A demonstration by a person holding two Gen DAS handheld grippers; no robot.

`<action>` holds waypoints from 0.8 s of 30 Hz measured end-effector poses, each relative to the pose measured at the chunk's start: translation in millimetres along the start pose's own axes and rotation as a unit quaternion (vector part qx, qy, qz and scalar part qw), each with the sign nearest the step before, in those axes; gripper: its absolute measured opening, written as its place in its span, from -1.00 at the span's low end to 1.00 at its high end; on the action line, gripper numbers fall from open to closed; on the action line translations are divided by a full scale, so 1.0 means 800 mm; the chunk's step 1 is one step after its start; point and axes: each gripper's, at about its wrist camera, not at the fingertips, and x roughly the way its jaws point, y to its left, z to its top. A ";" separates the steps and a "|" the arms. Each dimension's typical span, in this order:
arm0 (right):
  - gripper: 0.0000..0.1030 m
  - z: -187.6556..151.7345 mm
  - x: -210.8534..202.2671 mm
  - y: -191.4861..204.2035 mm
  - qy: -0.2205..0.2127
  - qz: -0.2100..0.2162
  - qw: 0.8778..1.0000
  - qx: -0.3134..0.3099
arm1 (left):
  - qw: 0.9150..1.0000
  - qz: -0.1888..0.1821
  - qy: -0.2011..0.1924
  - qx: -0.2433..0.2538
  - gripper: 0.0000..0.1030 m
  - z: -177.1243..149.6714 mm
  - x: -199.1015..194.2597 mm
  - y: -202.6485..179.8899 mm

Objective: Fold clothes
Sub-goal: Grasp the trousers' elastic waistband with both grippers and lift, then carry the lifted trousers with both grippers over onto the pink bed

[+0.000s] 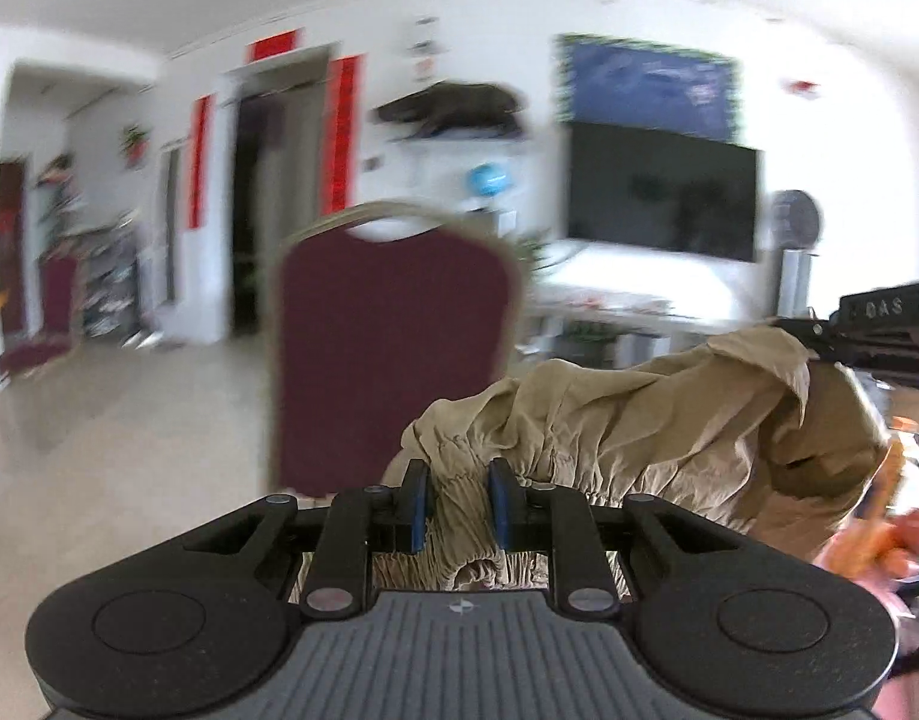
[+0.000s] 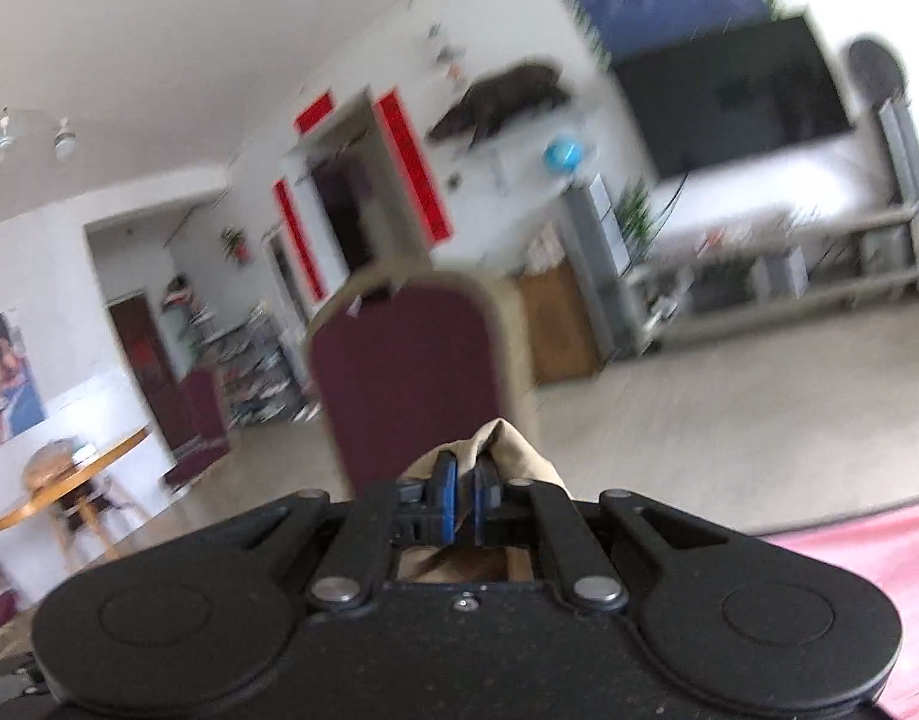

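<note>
Tan garment (image 1: 639,420) hangs pinched between your left gripper (image 1: 458,501) and right gripper (image 2: 465,501); next, spread it flat.

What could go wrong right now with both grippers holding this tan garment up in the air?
1. The left gripper pinches only the gathered waistband of the tan garment; the cloth may slip out.
2. The right gripper holds just a small bunched corner, so a tug might pull it free.
3. Both views are blurred from motion, and the maroon chair looks near; the cloth could snag.
</note>
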 end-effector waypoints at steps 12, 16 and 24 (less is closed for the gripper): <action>-0.89 0.047 -0.140 -0.142 -0.081 -0.131 0.987 0.039 | 0.992 -0.113 -0.003 0.051 -0.59 0.023 0.042 -0.194; -0.89 0.037 -0.159 -0.166 -0.094 -0.147 0.984 0.035 | 0.987 -0.148 0.033 0.060 -0.58 0.002 0.064 -0.222; -0.89 -0.023 -0.120 -0.244 -0.016 -0.194 0.979 0.064 | 0.971 -0.152 0.167 0.075 -0.51 -0.127 0.128 -0.251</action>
